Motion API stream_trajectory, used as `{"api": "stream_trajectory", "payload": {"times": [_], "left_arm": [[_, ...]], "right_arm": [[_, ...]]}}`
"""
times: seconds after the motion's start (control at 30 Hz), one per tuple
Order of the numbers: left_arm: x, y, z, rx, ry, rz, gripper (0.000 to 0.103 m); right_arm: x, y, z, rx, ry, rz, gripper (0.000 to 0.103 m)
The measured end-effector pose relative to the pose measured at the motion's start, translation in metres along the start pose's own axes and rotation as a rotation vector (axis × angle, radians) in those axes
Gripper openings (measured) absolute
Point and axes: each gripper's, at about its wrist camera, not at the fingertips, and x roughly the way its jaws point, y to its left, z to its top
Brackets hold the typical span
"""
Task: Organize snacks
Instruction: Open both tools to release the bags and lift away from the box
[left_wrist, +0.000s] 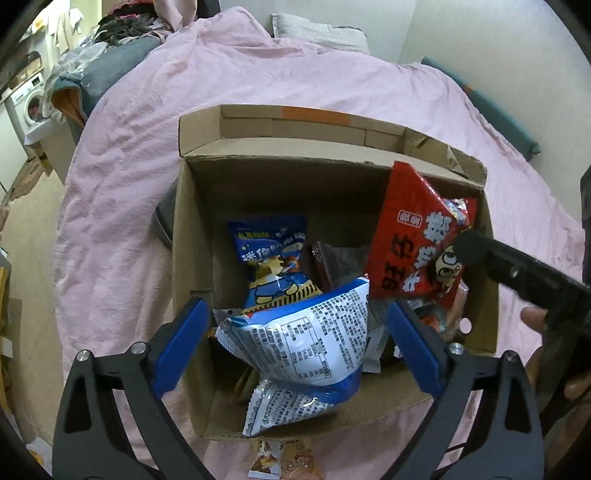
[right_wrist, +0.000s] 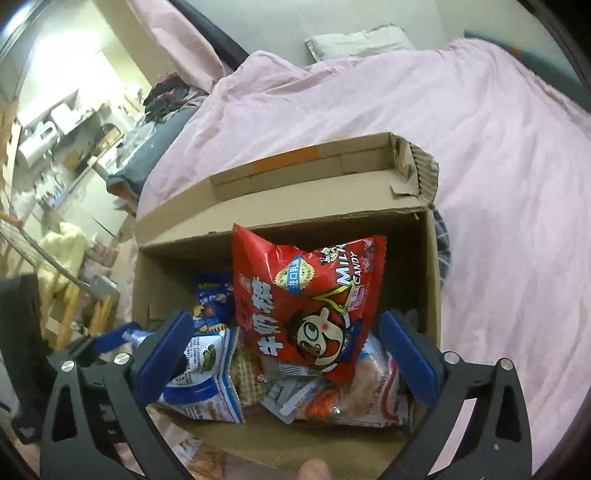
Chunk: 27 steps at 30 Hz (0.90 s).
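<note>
An open cardboard box (left_wrist: 192, 229) sits on a pink bed cover (left_wrist: 122, 206) and holds several snack bags. My left gripper (left_wrist: 295, 336) hangs over its near edge, open. A white-and-blue bag (left_wrist: 306, 332) lies between its blue pads (left_wrist: 181, 343), with a gap on each side. My right gripper (right_wrist: 288, 354) is open too. The red milk candy bag (right_wrist: 306, 306) stands tilted between its pads (right_wrist: 410, 358) without touching them, resting on the other snacks. A blue cartoon bag (left_wrist: 269, 258) lies deeper in the box. In the left wrist view, the right gripper's black body (left_wrist: 517, 273) reaches in from the right.
The box's back flap (right_wrist: 295, 170) stands up. A shrimp snack pack (right_wrist: 373, 391) and small packets fill the box's right side. One snack packet (left_wrist: 280, 461) lies on the bed before the box. A pillow (left_wrist: 317, 29), piled clothes (left_wrist: 122, 22) and a washing machine (left_wrist: 29, 107) lie beyond.
</note>
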Motion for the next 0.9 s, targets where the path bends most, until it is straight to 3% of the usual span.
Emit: {"api": "stream_trajectory", "payload": {"times": [0.27, 0.9], "left_arm": [[-0.001, 0.005, 0.0, -0.032, 0.004, -0.014, 0.096], [-0.031, 0.008, -0.006, -0.043, -0.082, 0.001, 0.096]], "right_arm": [[-0.002, 0.002, -0.002, -0.017, -0.007, -0.011, 0.103], [-0.029, -0.001, -0.014, 0.02, -0.05, -0.031, 0.103]]}}
